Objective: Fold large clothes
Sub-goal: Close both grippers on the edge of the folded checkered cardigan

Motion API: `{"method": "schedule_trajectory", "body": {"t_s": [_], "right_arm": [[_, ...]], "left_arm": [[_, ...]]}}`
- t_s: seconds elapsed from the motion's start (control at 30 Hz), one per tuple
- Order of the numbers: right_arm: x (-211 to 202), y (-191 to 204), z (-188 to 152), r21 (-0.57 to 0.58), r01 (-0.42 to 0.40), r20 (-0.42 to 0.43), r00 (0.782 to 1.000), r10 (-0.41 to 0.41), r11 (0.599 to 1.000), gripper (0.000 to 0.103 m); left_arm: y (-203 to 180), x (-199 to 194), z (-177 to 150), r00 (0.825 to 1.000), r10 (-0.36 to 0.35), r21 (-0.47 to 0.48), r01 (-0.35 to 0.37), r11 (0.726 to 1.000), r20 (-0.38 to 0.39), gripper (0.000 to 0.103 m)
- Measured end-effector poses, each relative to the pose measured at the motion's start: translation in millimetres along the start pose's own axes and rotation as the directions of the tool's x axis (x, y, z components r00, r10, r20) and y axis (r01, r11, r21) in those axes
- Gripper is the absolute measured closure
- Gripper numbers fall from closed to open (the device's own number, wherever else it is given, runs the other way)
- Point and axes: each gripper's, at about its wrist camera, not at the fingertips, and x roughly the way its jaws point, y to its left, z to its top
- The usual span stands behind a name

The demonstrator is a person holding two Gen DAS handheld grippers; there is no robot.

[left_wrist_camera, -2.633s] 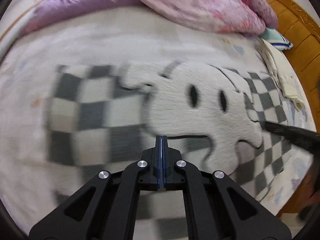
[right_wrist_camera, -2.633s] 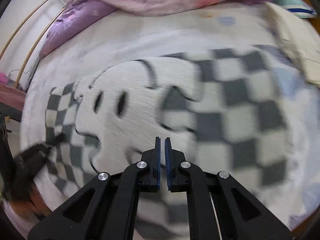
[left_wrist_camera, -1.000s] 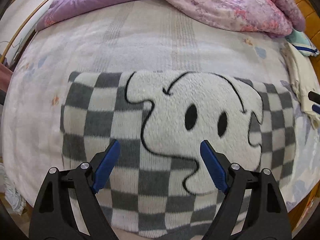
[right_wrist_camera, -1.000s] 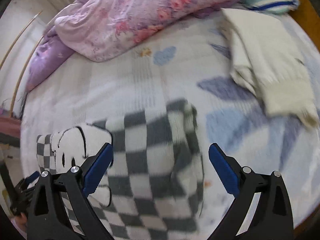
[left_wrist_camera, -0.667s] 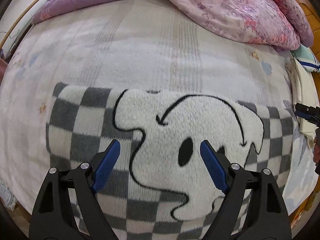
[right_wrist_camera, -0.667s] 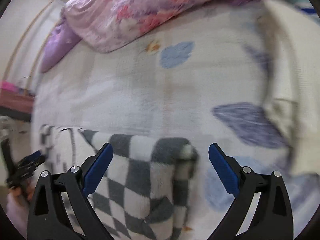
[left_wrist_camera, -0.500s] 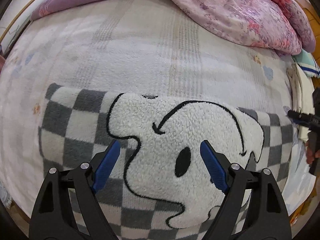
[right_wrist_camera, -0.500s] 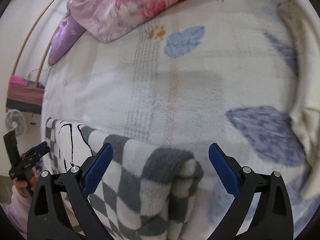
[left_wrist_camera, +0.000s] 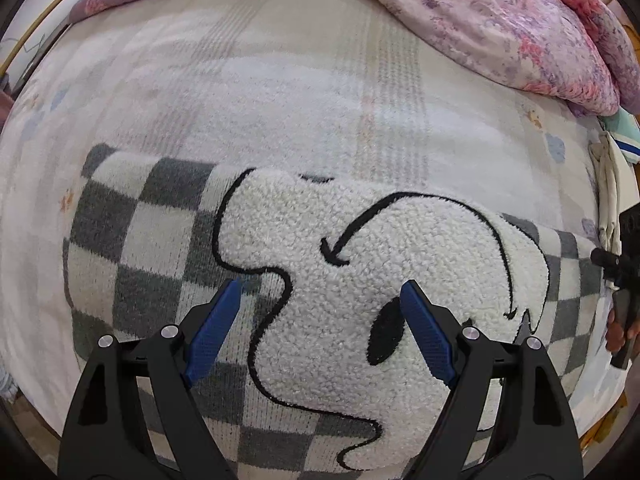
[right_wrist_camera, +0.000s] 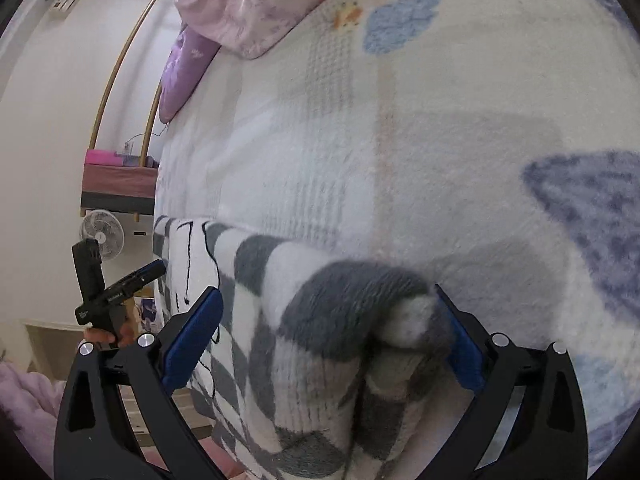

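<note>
Left wrist: our left gripper (left_wrist_camera: 320,294) hangs wide open over the folded sweater (left_wrist_camera: 360,272) lying flat on the bed (left_wrist_camera: 280,100), gripping nothing.

Right wrist: our right gripper (right_wrist_camera: 326,304) straddles the sweater's corner, jaws spread wide, not clamping it.

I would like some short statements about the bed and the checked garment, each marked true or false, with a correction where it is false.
1. The checked garment lies on the bed. True.
2. The left hand-held gripper is shut. False: its jaws stand wide open above the garment.
3. A pink flowered quilt is heaped at the far side of the bed. True.
4. The garment is plain red. False: it is grey and white checks with a white cartoon dog.
5. The right hand-held gripper has a corner of the garment between its open jaws. True.
</note>
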Motion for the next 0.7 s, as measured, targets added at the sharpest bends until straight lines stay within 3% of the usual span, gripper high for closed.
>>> {"method": "schedule_trajectory", "body": {"t_s": [0.23, 0.3, 0.43, 0.5, 0.57, 0.63, 0.67, 0.7], "right_arm": [[24.1, 13.0, -36.9, 0.076, -0.084, -0.157, 0.983, 0.095, 0.994, 0.006], [27.7, 22.3, -48.9, 0.061, -0.056, -0.159, 0.985, 0.065, 0.997, 0.006], [27.7, 24.8, -78.4, 0.167, -0.055, -0.114, 0.991, 0.074, 0.984, 0.006], [26.2, 35.9, -94.8, 0.18, 0.036, -0.09, 0.996, -0.02, 0.983, 0.006], [31.1, 50.9, -110.2, 0.176, 0.156, -0.094, 0.986, -0.141, 0.972, 0.007], [41.7, 70.4, -128.4, 0.135, 0.299, -0.105, 0.952, -0.286, 0.945, 0.007], [45.8, 82.3, -138.0, 0.119, 0.354, -0.07, 0.935, -0.348, 0.928, 0.009], [48.0, 89.2, -143.7, 0.119, 0.392, -0.041, 0.92, -0.39, 0.912, 0.022]], "left_arm": [[-6.9, -6.8, -12.0, 1.0, 0.019, 0.048, -0.019, 0.999, -0.001, 0.02], [-8.2, -10.9, -14.0, 1.0, 0.004, 0.047, -0.003, 0.999, -0.013, 0.02], [-12.2, -26.8, -14.4, 1.0, -0.025, 0.07, 0.025, 0.997, 0.0, 0.02], [-14.5, -32.9, -11.9, 1.0, -0.03, 0.087, 0.03, 0.996, 0.001, 0.021], [-16.6, -36.6, -8.0, 0.998, -0.067, 0.093, 0.069, 0.993, -0.015, 0.025], [-18.6, -36.5, -1.8, 0.992, -0.116, 0.086, 0.119, 0.989, -0.043, 0.036], [-20.4, -34.7, 2.1, 0.99, -0.129, 0.083, 0.134, 0.987, -0.062, 0.039], [-22.9, -32.3, 6.8, 0.988, -0.134, 0.085, 0.14, 0.987, -0.08, 0.049]]}}
